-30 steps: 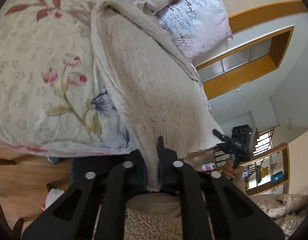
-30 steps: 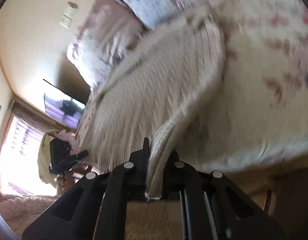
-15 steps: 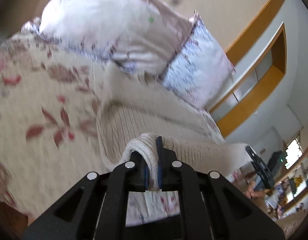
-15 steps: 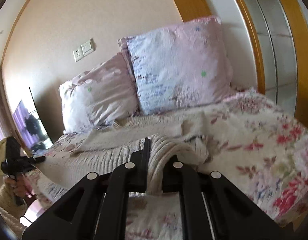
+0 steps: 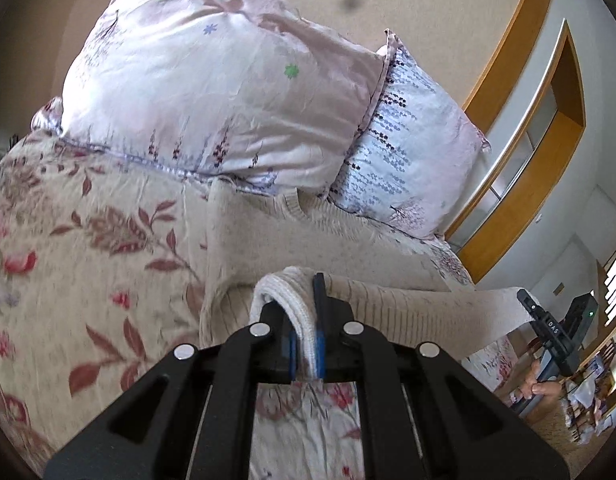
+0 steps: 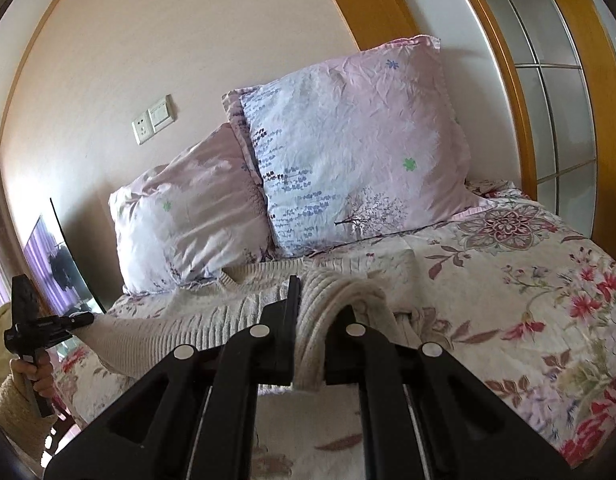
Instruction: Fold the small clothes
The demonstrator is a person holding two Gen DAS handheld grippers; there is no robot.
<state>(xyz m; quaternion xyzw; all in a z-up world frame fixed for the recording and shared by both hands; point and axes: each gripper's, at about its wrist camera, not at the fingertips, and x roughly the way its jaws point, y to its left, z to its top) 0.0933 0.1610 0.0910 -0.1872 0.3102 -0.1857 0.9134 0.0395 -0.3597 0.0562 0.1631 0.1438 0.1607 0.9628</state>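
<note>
Two grippers held one garment. Left gripper [image 5: 306, 344] was clamped narrow on a bunched ribbed edge of the cream knit sweater [image 5: 308, 240]; right gripper [image 6: 309, 344] was pinched likewise on the ribbed edge at the opposite side. Between them the hem hung taut, raised off the bed [image 5: 88, 248].

Beyond the grippers, the sweater's body lay spread on the floral bedspread, neckline [image 6: 232, 278] at the far end, just short of the pillows. Long axis ran from the held hem near me away toward the headboard; collar pointed at the pillows, hem at the grippers. Right sleeve appeared folded or bunched beside the body; hard to tell exactly.

Progress, as judged: early. Garment laid out and gripped, hem lifted, but no completed fold visible. Likely remaining: carry hem over toward the collar, tuck sleeves, flatten, halve again.

Farthest: two pillows [image 6: 347, 152] leaned against the wall, one pink-lilac, one with blue print. Wall socket and switch [image 6: 154, 124] above them.
</note>
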